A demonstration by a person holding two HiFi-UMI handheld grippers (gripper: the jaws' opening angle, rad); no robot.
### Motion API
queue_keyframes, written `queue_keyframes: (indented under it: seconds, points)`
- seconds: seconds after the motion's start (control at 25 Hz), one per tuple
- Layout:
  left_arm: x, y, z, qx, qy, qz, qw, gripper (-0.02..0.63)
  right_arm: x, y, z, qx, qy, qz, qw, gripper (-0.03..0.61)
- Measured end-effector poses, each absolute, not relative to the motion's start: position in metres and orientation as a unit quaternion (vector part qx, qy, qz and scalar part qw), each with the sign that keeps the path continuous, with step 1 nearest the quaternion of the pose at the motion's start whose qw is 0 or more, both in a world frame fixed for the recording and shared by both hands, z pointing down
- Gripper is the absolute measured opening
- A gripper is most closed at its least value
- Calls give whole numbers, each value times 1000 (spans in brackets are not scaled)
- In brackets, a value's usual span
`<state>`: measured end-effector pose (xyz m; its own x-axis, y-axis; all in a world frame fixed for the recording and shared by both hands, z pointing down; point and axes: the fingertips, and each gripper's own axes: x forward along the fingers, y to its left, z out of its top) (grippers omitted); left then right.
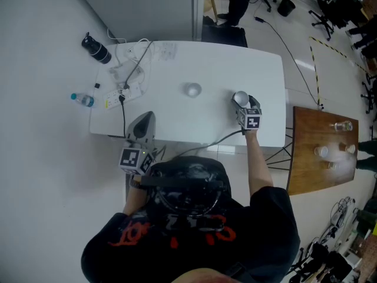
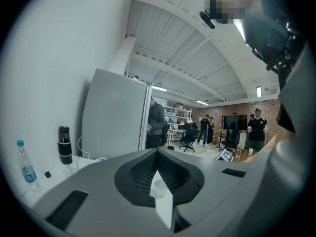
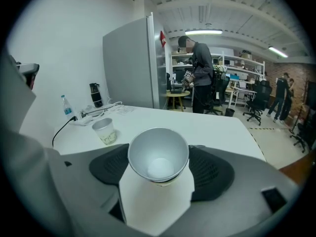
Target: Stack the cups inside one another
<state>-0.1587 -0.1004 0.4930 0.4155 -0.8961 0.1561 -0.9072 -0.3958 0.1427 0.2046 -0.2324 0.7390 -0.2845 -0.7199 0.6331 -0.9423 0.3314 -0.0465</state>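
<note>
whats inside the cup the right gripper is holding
Nothing visible: the held cup shows only its silvery inner wall and pale bottom, with no cup nested in it. The other cup stands apart on the table. The held cup's underside is hidden by its own body.

Bare table (image 1: 177, 118) around one standing cup (image 1: 192, 89)

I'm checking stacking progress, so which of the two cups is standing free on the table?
The cup standing upright alone on the table, left of the right tool; the other cup is tilted, gripped between that tool's jaws.
</note>
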Motion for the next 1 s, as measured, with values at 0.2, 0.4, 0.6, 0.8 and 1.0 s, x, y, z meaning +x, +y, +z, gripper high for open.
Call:
queue_keyframes:
  seconds: [0.2, 0.4, 0.6, 0.8, 1.0]
  points:
    - [-158, -100, 491, 837, -537, 27, 101, 3, 203, -227, 742, 535, -776, 226, 247, 399]
    - [-158, -99, 491, 839, -535, 28, 100, 3, 201, -224, 733, 543, -775, 219, 237, 399]
    - [-158, -100, 494, 842, -529, 32, 101, 3, 192, -213, 715, 552, -779, 208, 212, 399]
    - [-155, -101, 494, 846, -522, 39, 98, 3, 184, -196, 691, 563, -782, 192, 185, 399]
    - [-151, -104, 490, 851, -516, 37, 94, 3, 181, -184, 650, 575, -788, 168, 145, 399]
